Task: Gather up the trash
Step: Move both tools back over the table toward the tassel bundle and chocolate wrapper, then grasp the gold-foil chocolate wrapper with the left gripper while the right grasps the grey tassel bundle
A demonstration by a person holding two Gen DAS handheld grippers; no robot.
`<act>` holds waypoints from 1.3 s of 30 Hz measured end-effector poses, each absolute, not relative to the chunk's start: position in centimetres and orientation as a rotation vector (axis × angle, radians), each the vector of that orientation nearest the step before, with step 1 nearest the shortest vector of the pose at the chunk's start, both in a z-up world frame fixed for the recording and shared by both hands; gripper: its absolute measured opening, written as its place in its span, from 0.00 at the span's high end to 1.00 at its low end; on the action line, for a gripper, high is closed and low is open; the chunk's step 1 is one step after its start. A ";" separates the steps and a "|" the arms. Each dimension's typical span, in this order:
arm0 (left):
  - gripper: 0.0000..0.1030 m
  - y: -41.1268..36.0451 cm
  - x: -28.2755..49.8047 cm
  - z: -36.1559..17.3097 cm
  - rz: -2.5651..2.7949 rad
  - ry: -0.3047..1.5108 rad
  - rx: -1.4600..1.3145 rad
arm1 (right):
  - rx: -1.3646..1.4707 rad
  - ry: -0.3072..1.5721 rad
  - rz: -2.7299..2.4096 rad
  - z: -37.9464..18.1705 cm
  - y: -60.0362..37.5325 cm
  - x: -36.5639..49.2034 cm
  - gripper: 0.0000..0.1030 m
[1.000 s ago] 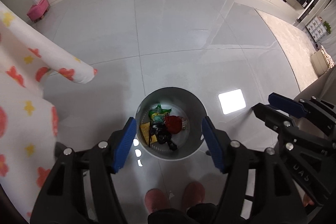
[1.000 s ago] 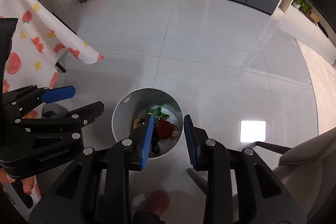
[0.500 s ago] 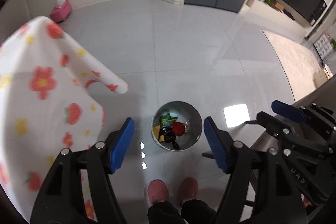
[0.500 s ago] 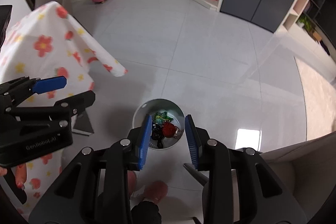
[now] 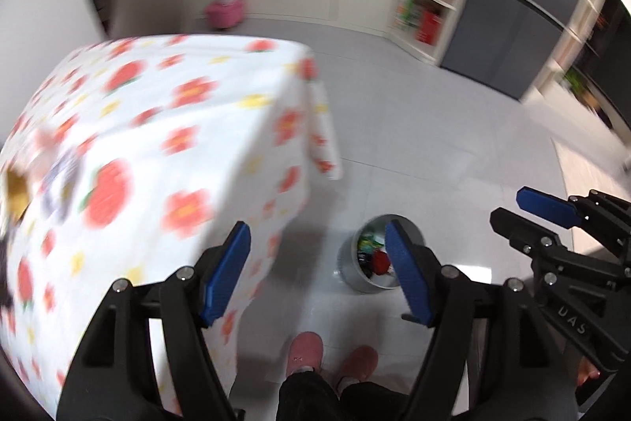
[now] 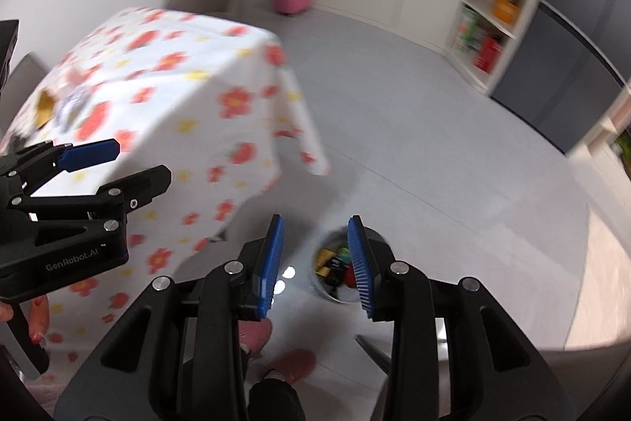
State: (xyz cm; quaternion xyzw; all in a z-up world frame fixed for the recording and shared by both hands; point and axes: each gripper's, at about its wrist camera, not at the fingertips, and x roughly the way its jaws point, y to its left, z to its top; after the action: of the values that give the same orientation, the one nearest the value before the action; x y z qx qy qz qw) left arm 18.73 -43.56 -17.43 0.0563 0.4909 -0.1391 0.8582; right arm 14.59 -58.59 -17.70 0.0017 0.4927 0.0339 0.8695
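Observation:
A grey metal bin [image 5: 366, 283] stands on the floor with wrappers and a red piece of trash [image 5: 379, 258] inside; the right wrist view shows the same bin [image 6: 333, 296] far below. My left gripper [image 5: 317, 235] is open and holds nothing, high above the floor beside the table. My right gripper [image 6: 315, 223] is also open and holds nothing, above the bin. Each shows in the other's view, the right gripper [image 5: 510, 203] and the left gripper [image 6: 140, 162]. Blurred scraps, one golden brown [image 5: 15, 188], lie on the floral tablecloth [image 5: 157, 145].
The cloth-covered table [image 6: 177, 85] fills the left, with one corner hanging down. A person's pink slippers [image 5: 303, 350] stand just before the bin. A pink stool [image 5: 226, 12], open shelves [image 5: 426, 6] and dark cabinets line the far wall. A beige chair [image 6: 591, 362] is at right.
Both grippers have risen well above the bin, which now looks small and far below. The tabletop has come into view on the left. The views have turned and blurred.

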 end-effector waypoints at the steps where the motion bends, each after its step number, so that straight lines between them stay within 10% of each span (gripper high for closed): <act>1: 0.31 -41.9 18.4 -17.1 -0.250 1.026 0.098 | -0.017 1.022 0.116 -17.3 -57.0 14.9 0.69; 39: 0.31 9.5 8.6 -13.7 0.492 0.910 -0.296 | -0.394 0.879 0.819 -13.6 -3.7 17.7 0.69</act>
State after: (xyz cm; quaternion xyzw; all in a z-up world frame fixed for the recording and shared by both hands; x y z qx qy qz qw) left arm 8.58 9.51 -13.74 -0.1411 0.4336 0.2341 0.8587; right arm 17.69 -3.73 -13.58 -0.1842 0.4108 0.3827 0.8068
